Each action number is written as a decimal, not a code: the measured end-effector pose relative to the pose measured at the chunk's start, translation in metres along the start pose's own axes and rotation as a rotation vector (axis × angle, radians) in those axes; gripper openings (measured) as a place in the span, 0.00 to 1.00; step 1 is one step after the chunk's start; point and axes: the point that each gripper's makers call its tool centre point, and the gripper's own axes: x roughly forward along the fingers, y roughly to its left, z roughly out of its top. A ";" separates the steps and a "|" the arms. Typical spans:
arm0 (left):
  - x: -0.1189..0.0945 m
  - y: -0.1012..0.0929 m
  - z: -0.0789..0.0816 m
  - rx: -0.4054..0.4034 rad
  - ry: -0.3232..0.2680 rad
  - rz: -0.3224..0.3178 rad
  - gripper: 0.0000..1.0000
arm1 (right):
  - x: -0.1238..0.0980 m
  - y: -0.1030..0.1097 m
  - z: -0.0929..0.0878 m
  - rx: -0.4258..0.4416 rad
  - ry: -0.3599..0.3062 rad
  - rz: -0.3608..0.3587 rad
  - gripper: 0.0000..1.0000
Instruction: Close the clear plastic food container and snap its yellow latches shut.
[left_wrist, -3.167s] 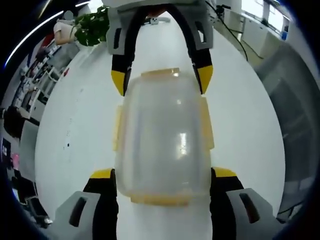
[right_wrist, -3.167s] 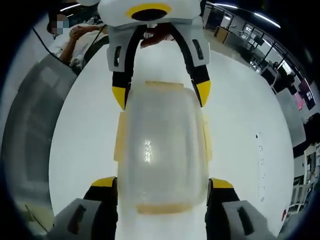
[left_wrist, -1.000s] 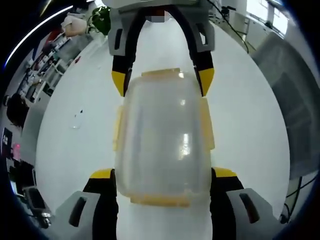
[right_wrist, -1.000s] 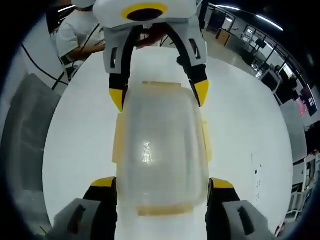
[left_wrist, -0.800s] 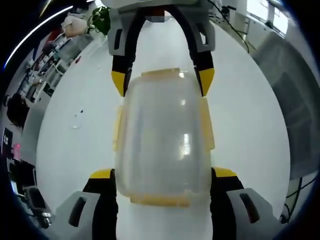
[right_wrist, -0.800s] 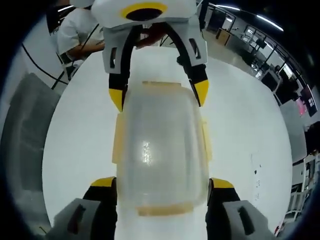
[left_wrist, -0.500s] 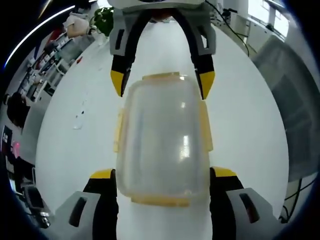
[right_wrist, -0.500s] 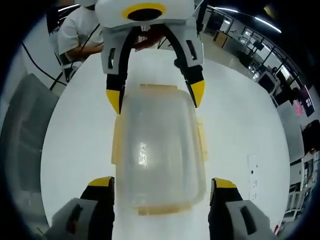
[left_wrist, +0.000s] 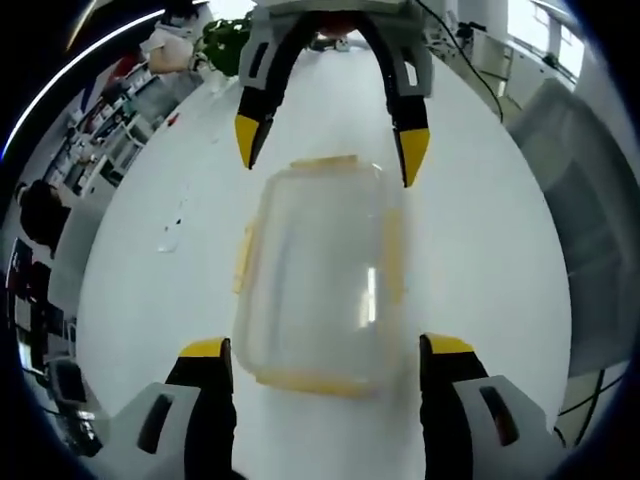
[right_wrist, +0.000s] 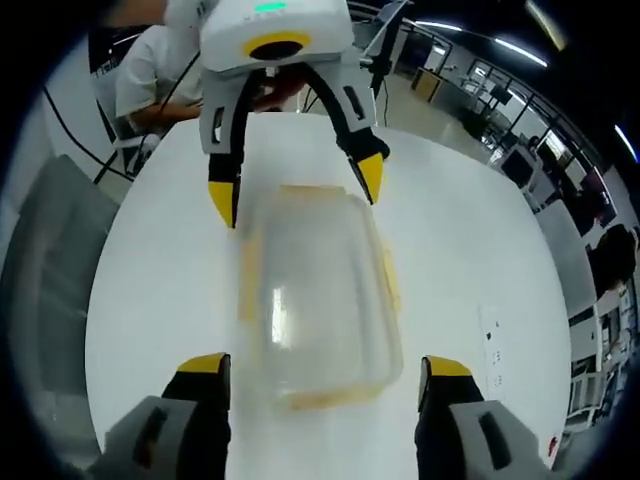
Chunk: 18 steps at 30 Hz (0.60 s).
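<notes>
The clear food container (left_wrist: 318, 272) lies lid-on, on the white table (left_wrist: 480, 260), its yellow latches (left_wrist: 243, 258) seemingly folded against its sides. My left gripper (left_wrist: 320, 352) and right gripper (right_wrist: 318, 365) face each other across it, jaws spread and touching nothing. I judge the latching finished or nearly so; next I'd check each latch is seated and press down any that stands proud.

Clear container (left_wrist: 320, 280) (yellow latches (left_wrist: 244, 257))
</notes>
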 end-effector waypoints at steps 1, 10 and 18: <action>-0.002 -0.001 0.001 -0.003 -0.002 0.006 0.74 | -0.003 0.002 0.000 0.004 -0.004 -0.001 0.76; -0.018 -0.011 0.009 -0.057 -0.031 0.066 0.74 | -0.019 0.014 -0.003 0.043 -0.040 -0.035 0.76; -0.027 -0.028 0.008 -0.111 -0.049 0.096 0.74 | -0.027 0.032 -0.009 0.093 -0.068 -0.065 0.75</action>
